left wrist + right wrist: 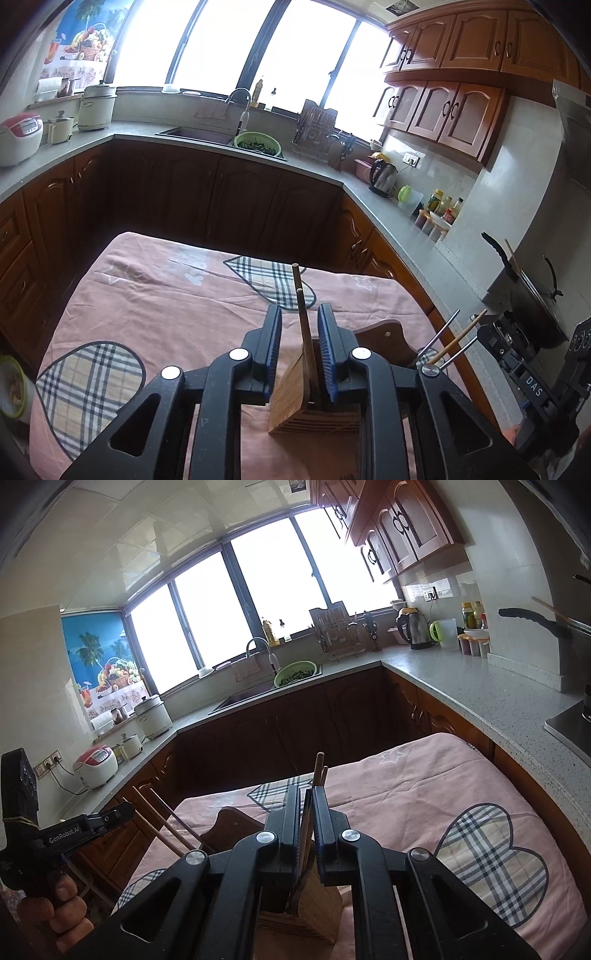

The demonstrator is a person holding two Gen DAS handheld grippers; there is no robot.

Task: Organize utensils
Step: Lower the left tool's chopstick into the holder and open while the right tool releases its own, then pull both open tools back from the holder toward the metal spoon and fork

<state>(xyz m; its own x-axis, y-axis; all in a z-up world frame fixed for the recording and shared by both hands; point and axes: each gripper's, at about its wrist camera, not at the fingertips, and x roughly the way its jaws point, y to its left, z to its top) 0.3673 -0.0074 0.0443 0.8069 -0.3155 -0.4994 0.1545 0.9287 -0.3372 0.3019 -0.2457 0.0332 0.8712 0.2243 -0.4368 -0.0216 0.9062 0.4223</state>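
Note:
A wooden utensil holder block (295, 402) stands on the pink cloth table (166, 295). My left gripper (298, 317) is open, its jaws on either side of a pair of dark wooden chopsticks (302, 314) that stand in the block. My right gripper (306, 794) is shut on another pair of chopsticks (319, 770), held upright over the same block (314, 912). The right gripper shows at the right edge of the left wrist view (443, 343) with thin sticks in it. The left gripper shows at the left of the right wrist view (122, 812).
A brown wooden board (384, 339) lies on the table behind the block. Plaid heart patches (487, 860) mark the cloth. Kitchen counters (480, 686) wrap around, with a sink, a green colander (258, 143), a kettle (382, 177), rice cookers and a pan handle (532, 620).

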